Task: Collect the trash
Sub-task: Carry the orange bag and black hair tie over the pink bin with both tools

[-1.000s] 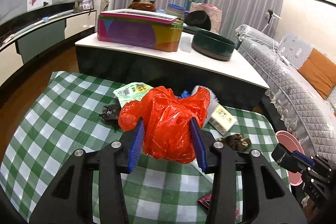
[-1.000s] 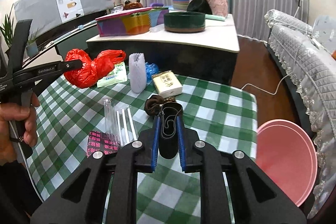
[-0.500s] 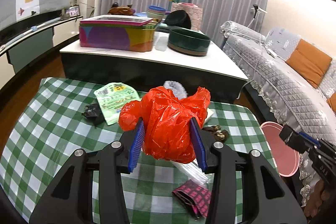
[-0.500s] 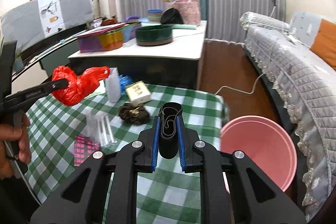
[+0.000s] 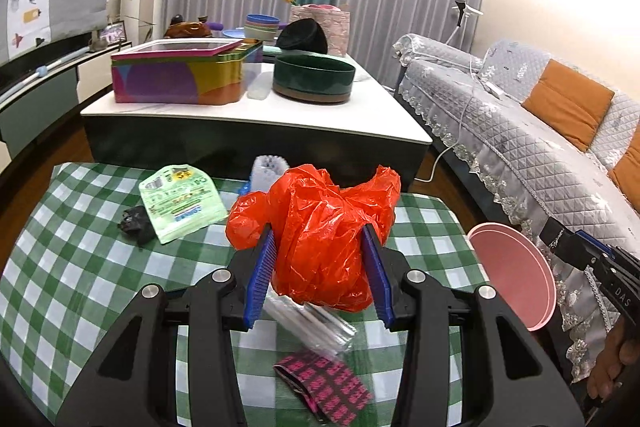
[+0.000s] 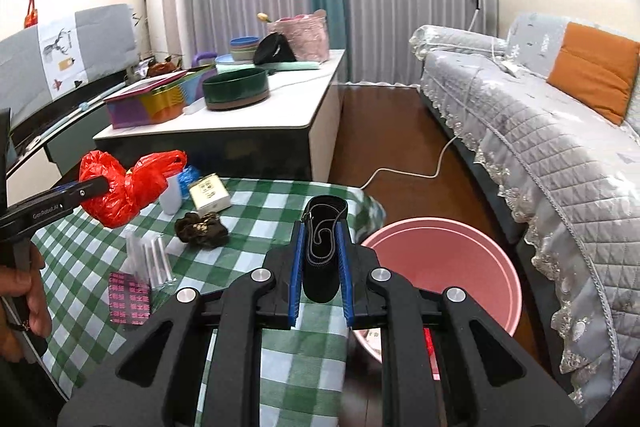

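My left gripper (image 5: 318, 247) is shut on a crumpled red plastic bag (image 5: 320, 227) and holds it above the green checked table (image 5: 72, 267); the bag also shows in the right wrist view (image 6: 120, 183). My right gripper (image 6: 321, 259) is shut on a black folded strap (image 6: 322, 251), held at the table's right edge beside the pink bin (image 6: 448, 267). The pink bin (image 5: 516, 279) stands on the floor right of the table.
On the table lie a green packet (image 5: 180, 203), a black scrap (image 5: 134, 223), a clear plastic wrapper (image 6: 150, 259), a pink patterned packet (image 6: 128, 299), a brown crumpled piece (image 6: 200, 227), a small box (image 6: 208, 193) and a white bottle (image 6: 170, 193). A sofa (image 6: 540, 147) is at the right.
Both grippers have moved right with their loads. The right gripper now reaches the table's right edge beside the pink bin. Grips are unchanged.
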`<state>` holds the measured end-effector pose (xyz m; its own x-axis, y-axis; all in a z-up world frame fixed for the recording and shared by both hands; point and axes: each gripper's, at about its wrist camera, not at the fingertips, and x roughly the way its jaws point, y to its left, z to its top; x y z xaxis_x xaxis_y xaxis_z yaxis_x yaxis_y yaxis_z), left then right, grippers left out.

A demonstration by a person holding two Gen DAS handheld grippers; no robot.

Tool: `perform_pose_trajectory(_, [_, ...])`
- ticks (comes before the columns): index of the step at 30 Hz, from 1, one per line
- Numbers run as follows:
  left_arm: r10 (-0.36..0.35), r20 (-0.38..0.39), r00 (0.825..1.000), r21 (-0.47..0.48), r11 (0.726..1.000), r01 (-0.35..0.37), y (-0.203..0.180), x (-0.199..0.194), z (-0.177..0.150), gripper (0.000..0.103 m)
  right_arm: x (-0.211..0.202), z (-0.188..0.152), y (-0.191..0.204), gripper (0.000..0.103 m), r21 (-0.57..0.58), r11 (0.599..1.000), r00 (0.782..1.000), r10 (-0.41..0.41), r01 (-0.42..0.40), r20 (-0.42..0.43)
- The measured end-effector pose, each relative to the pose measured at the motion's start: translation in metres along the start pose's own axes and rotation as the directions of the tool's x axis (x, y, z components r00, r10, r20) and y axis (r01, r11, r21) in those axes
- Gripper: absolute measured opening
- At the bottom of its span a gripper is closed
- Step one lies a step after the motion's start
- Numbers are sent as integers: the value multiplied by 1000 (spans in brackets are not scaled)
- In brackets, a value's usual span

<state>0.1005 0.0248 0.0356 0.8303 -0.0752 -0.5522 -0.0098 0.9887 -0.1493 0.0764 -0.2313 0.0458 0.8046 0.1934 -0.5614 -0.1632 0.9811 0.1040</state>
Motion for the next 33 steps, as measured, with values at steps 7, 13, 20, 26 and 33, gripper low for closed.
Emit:
perform_pose_trajectory(7, [-27, -18, 999, 21, 999, 28, -21, 5, -3, 42, -10, 4, -18, 17, 26, 999, 999, -27, 26, 25])
perform_pose_trajectory(13, [-56, -22, 998, 40, 998, 57, -43, 5, -1, 42, -21, 9, -35, 17, 49, 997, 997, -57, 55, 50])
perform_pose_trajectory(20, [-95, -41, 995, 60, 993, 98, -72, 10, 4, 42, -33, 12, -59, 17, 85, 993, 993, -88, 82, 73])
perform_pose_trajectory(26, [-108, -50, 993, 76, 991, 112, -96, 15, 3, 42, -36, 16, -76, 17, 96, 990, 990, -115, 107, 84])
perform_pose_trajectory(33, [-120, -66, 991, 96, 987, 126, -125, 26, 1, 42, -35, 23, -93, 17, 131, 984, 987, -133, 121, 92])
